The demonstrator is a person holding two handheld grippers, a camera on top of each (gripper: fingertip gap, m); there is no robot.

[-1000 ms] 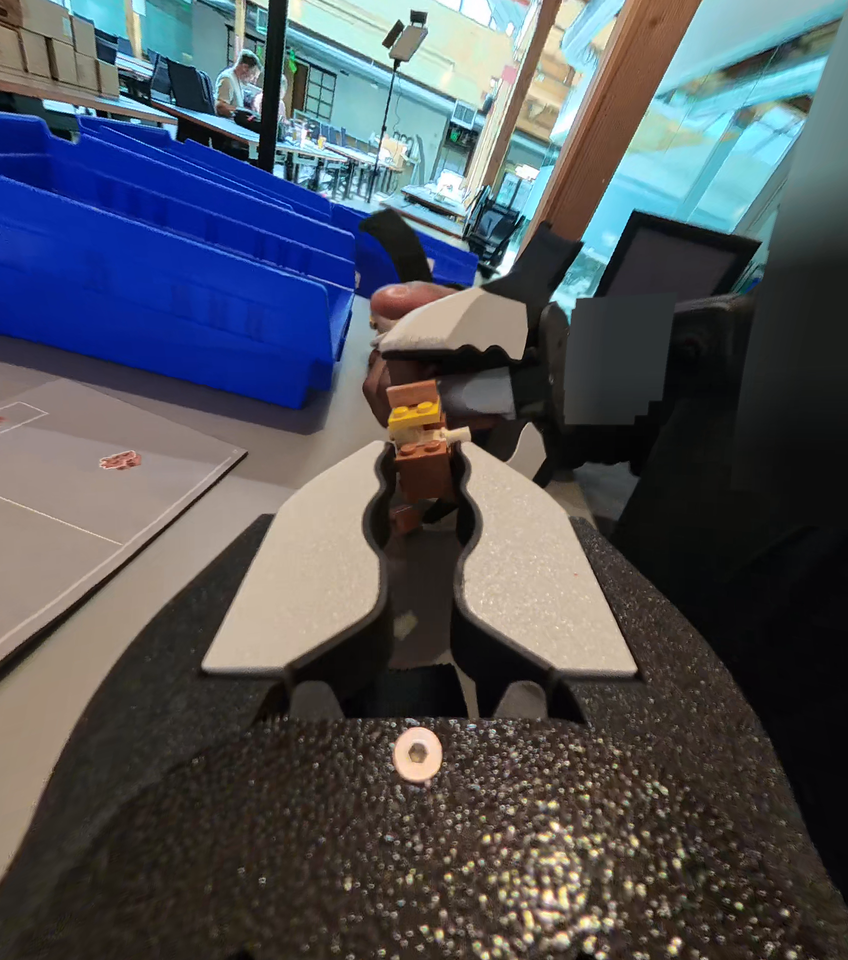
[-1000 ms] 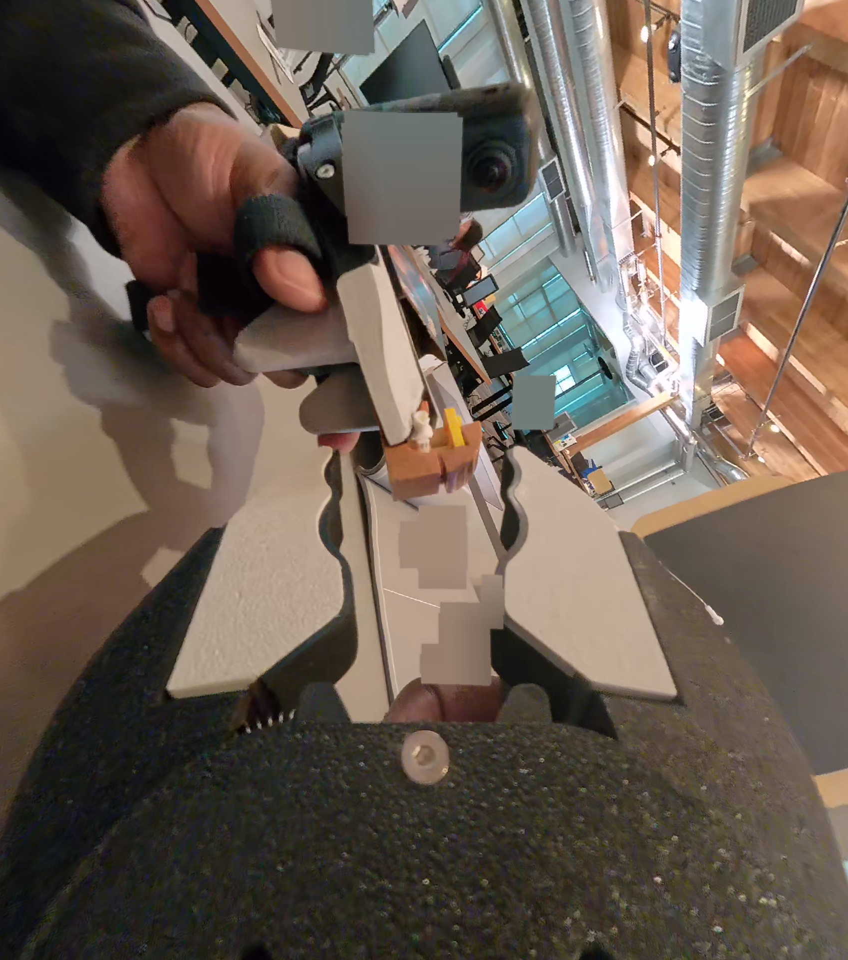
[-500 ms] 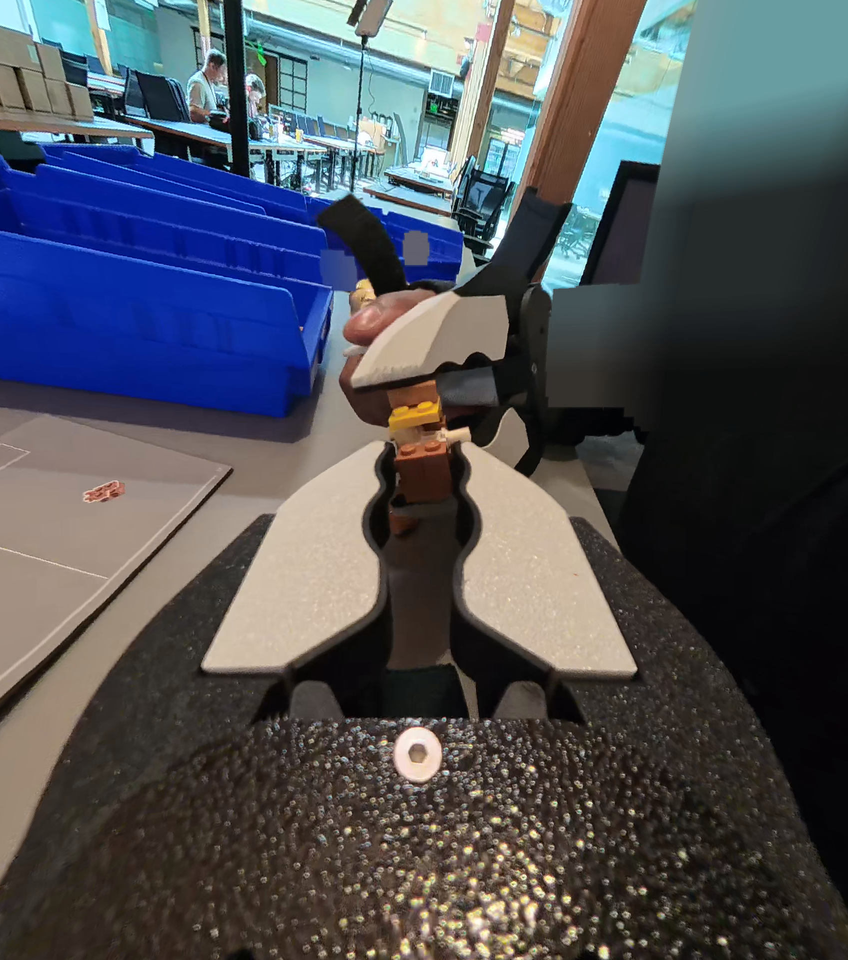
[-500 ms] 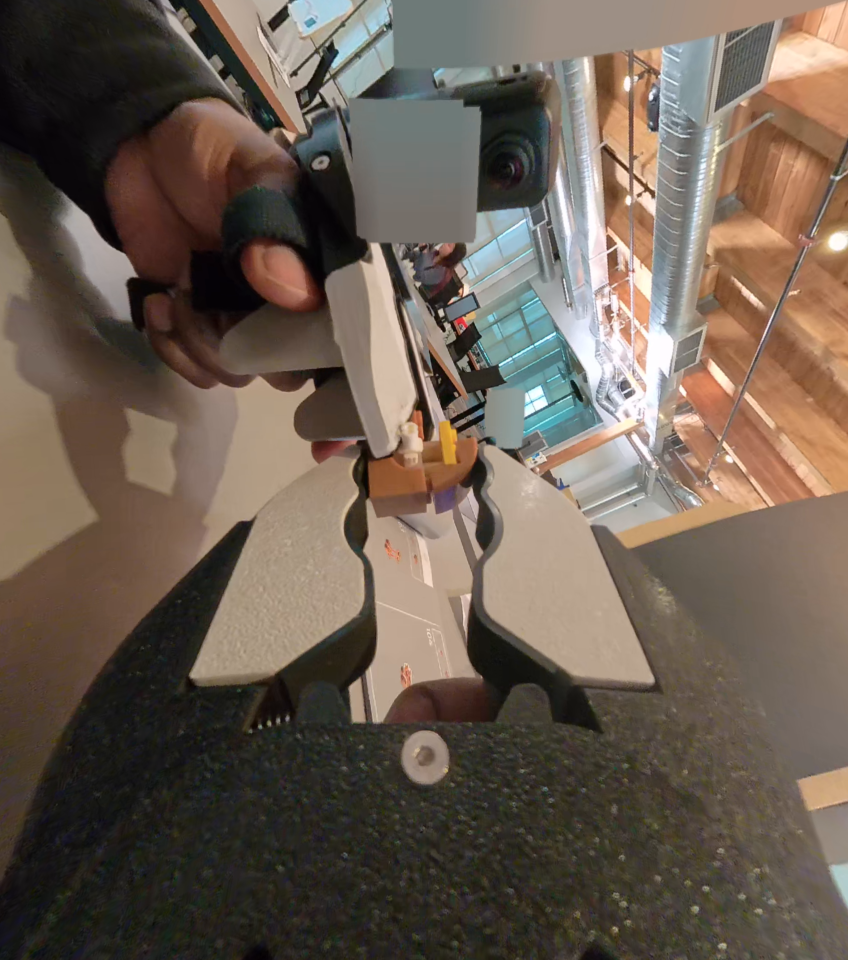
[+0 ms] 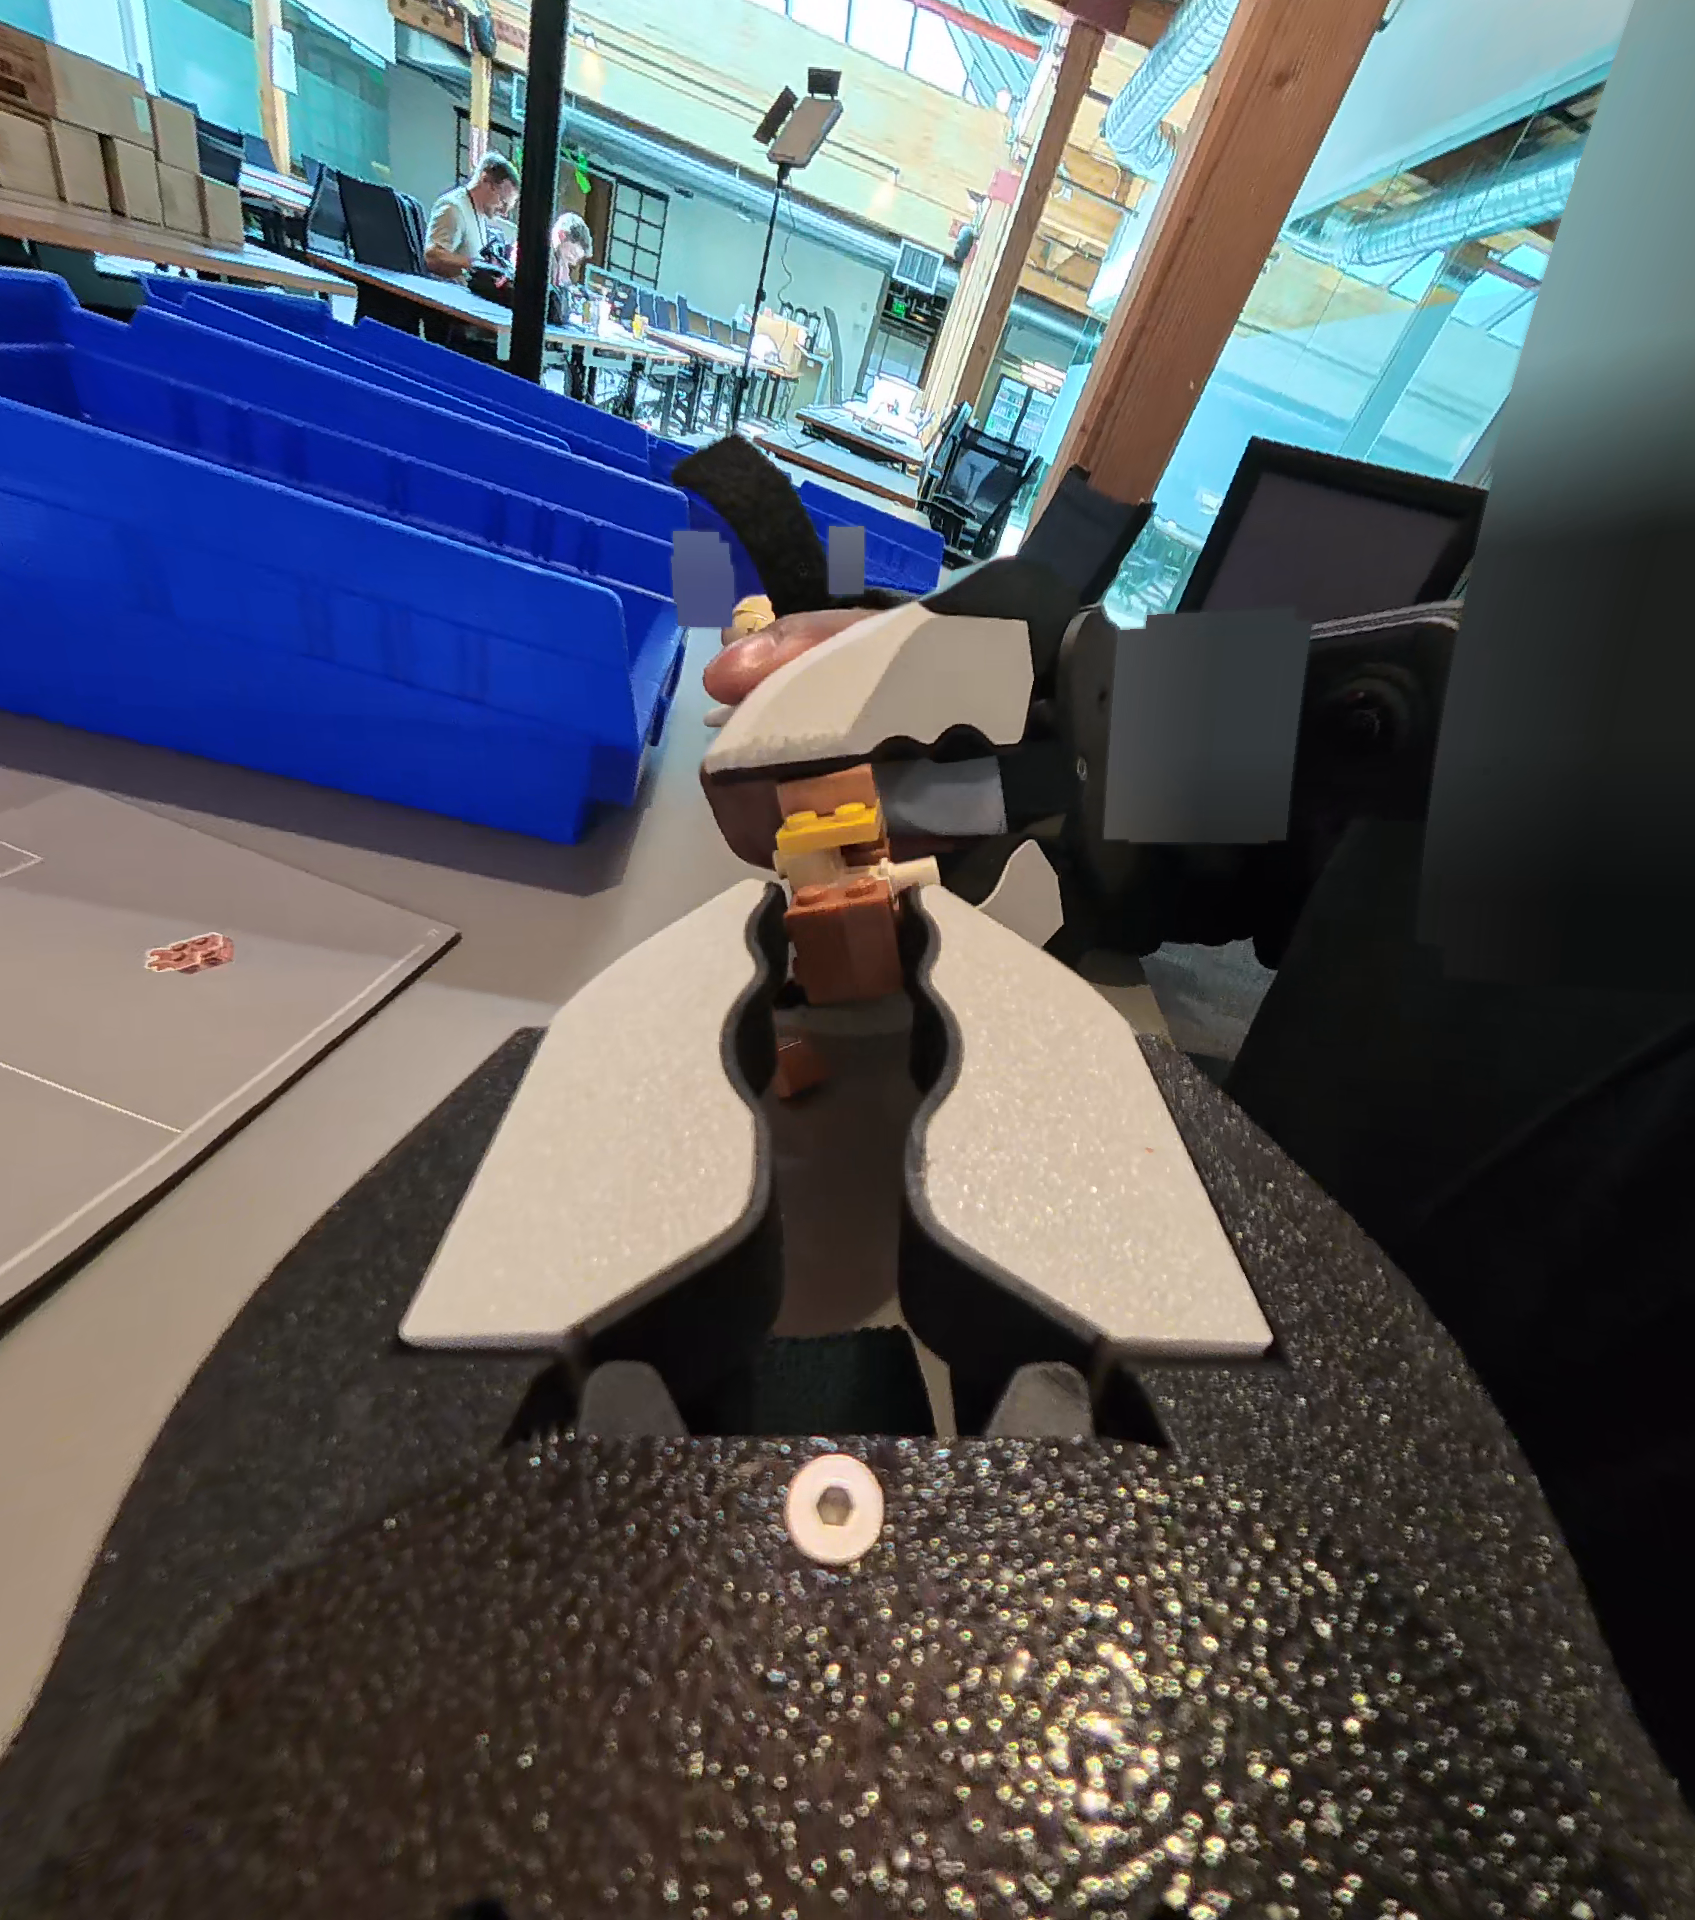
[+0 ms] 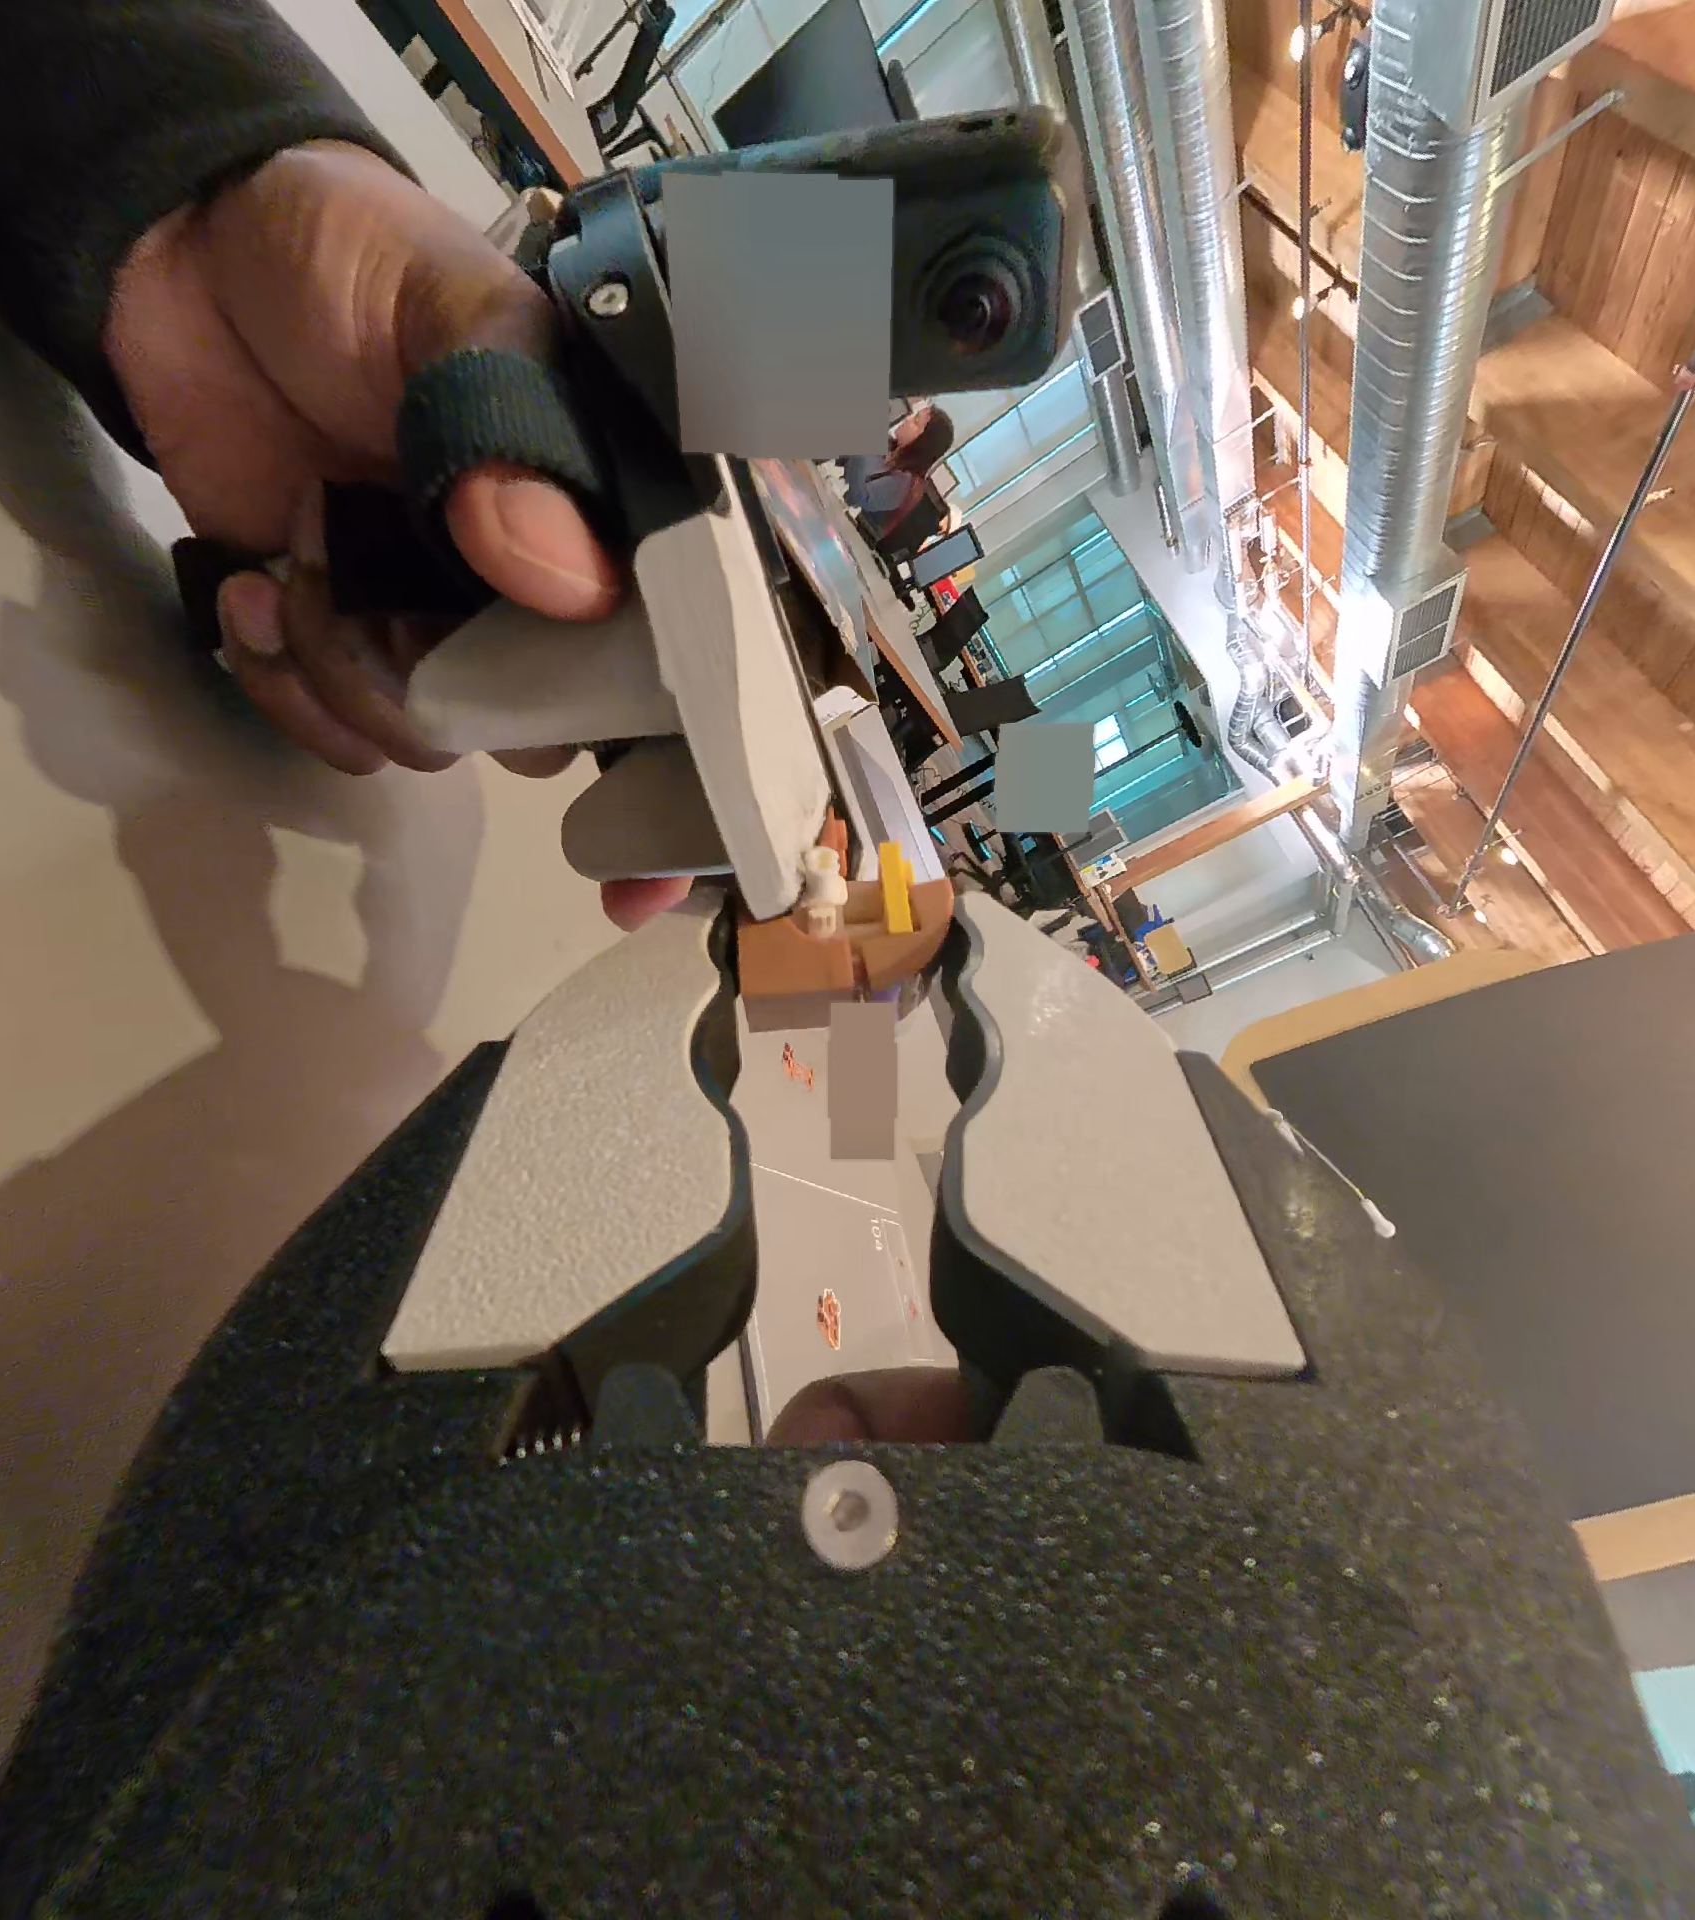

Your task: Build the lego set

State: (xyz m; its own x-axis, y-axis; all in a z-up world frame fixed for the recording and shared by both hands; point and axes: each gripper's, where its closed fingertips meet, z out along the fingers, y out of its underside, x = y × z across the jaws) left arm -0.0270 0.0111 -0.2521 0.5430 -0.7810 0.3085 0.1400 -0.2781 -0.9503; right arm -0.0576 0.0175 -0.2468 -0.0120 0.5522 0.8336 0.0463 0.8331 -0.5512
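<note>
At frame centre we had the left gripper [image 5: 841, 935] clamped on the small brown-and-yellow plastic brick assembly [image 5: 838, 914] above the grey surface [image 5: 510, 883], and our right gripper [image 6: 838, 961] had just narrowed onto its other end, both pads pressing it.

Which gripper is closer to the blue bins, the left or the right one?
Left. The left gripper is beside the blue bins; the right gripper sits farther from them.
</note>
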